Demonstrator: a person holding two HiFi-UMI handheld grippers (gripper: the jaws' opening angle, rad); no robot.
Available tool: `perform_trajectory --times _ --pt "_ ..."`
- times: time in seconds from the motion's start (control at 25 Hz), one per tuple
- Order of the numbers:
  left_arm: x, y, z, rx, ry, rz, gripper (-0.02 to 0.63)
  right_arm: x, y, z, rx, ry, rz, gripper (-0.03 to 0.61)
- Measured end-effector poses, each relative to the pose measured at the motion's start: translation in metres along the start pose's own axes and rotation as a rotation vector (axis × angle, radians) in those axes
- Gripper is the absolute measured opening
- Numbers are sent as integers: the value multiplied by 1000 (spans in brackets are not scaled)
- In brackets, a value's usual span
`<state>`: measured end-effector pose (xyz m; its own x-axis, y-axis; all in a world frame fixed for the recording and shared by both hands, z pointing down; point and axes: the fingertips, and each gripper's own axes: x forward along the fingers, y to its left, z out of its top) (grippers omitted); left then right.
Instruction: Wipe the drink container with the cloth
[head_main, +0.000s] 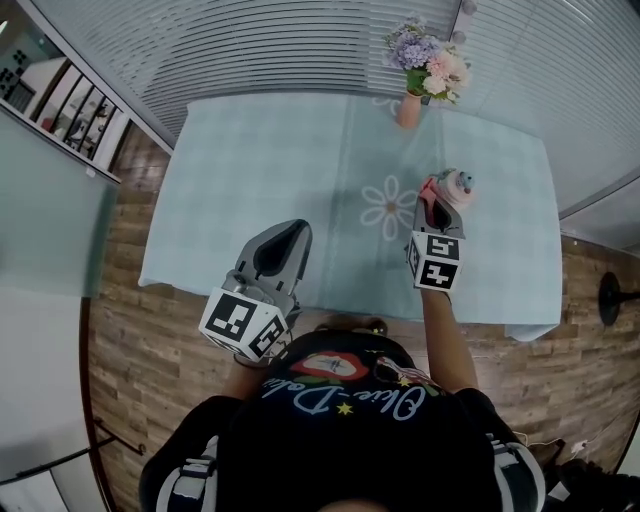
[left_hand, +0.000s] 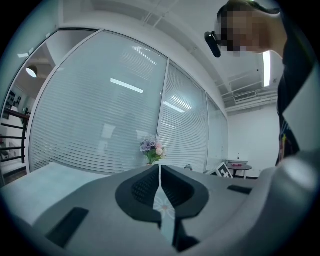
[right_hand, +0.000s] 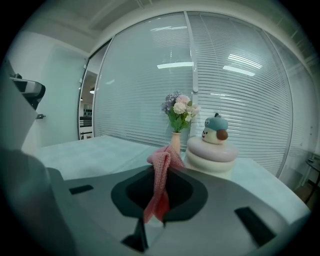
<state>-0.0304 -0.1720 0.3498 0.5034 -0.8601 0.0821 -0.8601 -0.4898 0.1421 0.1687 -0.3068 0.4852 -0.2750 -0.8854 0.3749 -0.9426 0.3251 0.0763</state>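
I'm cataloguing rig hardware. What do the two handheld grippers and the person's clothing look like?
Both the left gripper and right gripper are grey plastic shells with tapering jaws, each carrying a white cube printed with black square markers. No cables show. The person wears a black top with printed lettering.

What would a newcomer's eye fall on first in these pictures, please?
The pink cloth clamped in the right gripper stands out first, close beside the drink container with its cartoon-figure lid. Behind them, a vase of flowers stands at the far edge of the pale blue table. The left gripper is shut on nothing, near the table's near edge.
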Motion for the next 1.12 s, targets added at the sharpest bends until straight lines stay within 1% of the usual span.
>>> perform_trajectory --times 0.52,1.12 --pt "-4 6 2 -5 -7 27 12 20 10 -44 12 126 28 32" --pt "-9 14 -2 -9 1 53 12 32 18 -72 -35 234 59 32"
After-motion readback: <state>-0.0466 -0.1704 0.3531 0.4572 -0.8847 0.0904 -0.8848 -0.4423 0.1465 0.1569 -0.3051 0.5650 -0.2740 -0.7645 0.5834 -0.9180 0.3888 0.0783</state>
